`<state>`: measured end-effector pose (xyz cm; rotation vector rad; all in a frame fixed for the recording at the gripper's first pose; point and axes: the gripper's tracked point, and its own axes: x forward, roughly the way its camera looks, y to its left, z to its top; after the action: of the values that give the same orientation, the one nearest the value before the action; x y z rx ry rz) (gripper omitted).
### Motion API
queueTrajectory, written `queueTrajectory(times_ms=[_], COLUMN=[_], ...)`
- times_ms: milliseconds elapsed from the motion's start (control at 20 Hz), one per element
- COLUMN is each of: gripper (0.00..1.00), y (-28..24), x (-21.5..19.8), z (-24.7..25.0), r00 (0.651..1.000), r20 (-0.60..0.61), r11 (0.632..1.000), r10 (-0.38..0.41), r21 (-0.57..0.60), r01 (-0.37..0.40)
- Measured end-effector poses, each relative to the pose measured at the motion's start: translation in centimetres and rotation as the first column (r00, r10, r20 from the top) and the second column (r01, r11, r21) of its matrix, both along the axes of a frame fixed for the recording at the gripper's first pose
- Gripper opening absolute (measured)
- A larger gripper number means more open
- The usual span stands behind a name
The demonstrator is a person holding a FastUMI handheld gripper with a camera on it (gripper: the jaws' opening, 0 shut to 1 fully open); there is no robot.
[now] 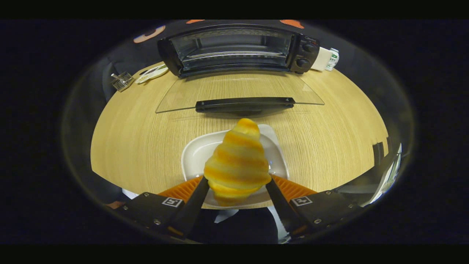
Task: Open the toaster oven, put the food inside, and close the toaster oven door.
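The toaster oven [238, 47] stood open, its glass door [240, 91] flat on the table [128, 139]; the gripper [237, 183] clamped a croissant [237, 161] above a white plate [194, 154]; loading and closing seemingly remained

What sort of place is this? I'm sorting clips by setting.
Probably a mock kitchen bench in a recording booth: an open toaster oven on a wooden table, and a white plate under the croissant that the hand-held gripper holds.
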<state>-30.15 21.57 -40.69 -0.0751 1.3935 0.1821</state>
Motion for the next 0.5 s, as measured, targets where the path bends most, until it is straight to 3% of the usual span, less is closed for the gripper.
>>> queueTrajectory(times_ms=[200, 350, 500], gripper=[0.74, 0.69, 0.69], y=[1.1, 1.5, 1.2], x=[-0.4, -0.1, 1.5], z=[0.7, 1.8, 4.1], r00=[0.999, 0.992, 0.987], r20=[-0.032, -0.049, 0.014], r11=[0.990, 0.954, 0.907], r10=[-0.040, -0.114, -0.161], r21=[0.133, 0.275, 0.396], r01=[0.044, 0.123, 0.143])
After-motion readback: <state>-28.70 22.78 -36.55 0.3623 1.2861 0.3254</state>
